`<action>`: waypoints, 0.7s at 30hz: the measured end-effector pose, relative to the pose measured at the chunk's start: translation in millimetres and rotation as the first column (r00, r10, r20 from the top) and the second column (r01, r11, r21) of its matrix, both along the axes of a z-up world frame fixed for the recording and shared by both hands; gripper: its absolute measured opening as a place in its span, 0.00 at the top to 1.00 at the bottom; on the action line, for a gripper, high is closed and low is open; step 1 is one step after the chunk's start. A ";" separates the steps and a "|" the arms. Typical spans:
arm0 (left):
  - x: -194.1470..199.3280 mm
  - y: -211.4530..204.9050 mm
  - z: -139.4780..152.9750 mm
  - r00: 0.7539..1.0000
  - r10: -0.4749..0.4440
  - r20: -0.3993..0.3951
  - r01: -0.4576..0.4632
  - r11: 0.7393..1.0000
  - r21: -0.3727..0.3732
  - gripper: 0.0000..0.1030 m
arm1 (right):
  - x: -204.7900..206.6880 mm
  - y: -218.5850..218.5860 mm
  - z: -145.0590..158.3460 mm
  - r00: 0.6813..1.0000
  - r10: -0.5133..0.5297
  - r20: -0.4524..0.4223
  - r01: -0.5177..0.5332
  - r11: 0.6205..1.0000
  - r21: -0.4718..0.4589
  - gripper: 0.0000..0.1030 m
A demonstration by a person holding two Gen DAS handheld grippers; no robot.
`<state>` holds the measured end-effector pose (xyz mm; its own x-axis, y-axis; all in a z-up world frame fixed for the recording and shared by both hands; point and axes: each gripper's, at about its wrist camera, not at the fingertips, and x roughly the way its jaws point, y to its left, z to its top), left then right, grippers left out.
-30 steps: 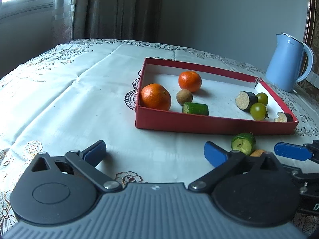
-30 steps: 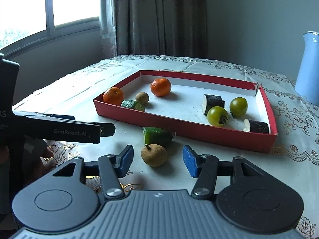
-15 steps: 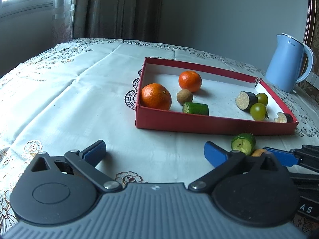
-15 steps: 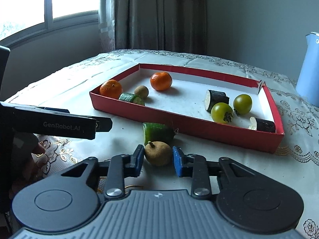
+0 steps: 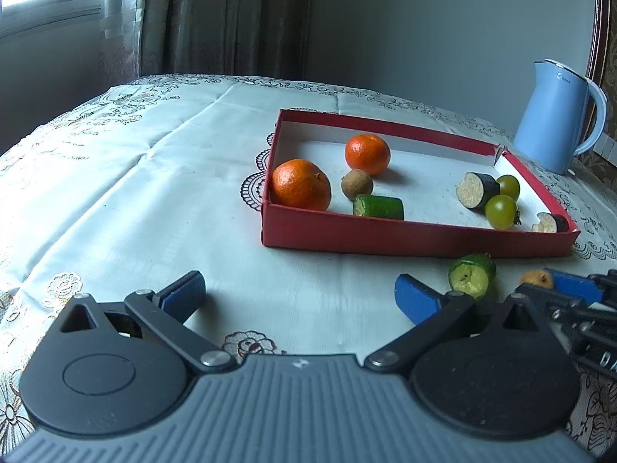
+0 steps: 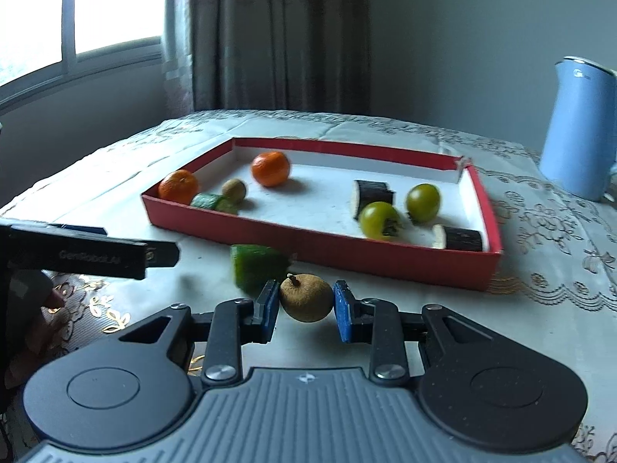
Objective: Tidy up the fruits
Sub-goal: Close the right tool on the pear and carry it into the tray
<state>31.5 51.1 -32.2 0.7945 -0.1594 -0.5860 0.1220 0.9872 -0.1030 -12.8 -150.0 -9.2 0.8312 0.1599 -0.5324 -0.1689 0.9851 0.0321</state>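
Pinching a small brown fruit [image 6: 306, 298], the right hand-held gripper [image 6: 305, 310] has both blue pads pressed on its flanks at lower centre of the right wrist view; stem nub tilts to the upper left; fruit is near round, so no real long axis to mind; whether it sits on the cloth or just clear of it, cannot tell.

Left hand-held gripper [image 5: 299, 293] spread wide over bare cloth, nothing between its fingers; in its own view the fruit shows only as an orange-brown sliver at the right edge, so the right hand is the one on it.

Red tray [image 6: 320, 247] lies straight ahead and up-frame of the held fruit, its near wall between the two; judged next step is a lift over that wall and a set-down inside. A cut cucumber piece [image 6: 256, 266] lies on the cloth just beside the fruit, to its upper left, between it and the tray; likely next in line, and could get nudged on the way up.

In the tray: two oranges [image 6: 270, 168], a second brown fruit [image 6: 234, 190] and a cucumber piece at the left end; two green tomatoes [image 6: 423, 203] and two dark-skinned eggplant chunks [image 6: 373, 193] at the right; white floor bare in the middle.

Worktop [image 5: 135, 177] carries a pale embroidered cloth, creased; blue kettle [image 6: 578, 131] at far right; curtain and window upper left; grey wall behind.
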 end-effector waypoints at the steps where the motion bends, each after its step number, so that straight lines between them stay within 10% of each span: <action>1: 0.0 0.0 0.0 1.000 0.000 0.000 0.000 1.000 0.000 0.00 | -0.4 -3.0 1.4 1.000 -0.010 0.005 0.010 1.000 0.002 0.71; 21: 0.9 -2.4 -0.5 1.000 -0.002 -0.004 0.002 1.000 0.021 0.00 | 41.8 -6.6 30.9 0.996 -0.038 0.084 0.041 0.999 -0.031 0.71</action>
<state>32.4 48.6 -32.6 0.7920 -0.1489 -0.5921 0.1238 0.9888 -0.0830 29.0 -156.5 21.6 0.8781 0.1097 -0.4658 -0.1309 0.9913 -0.0132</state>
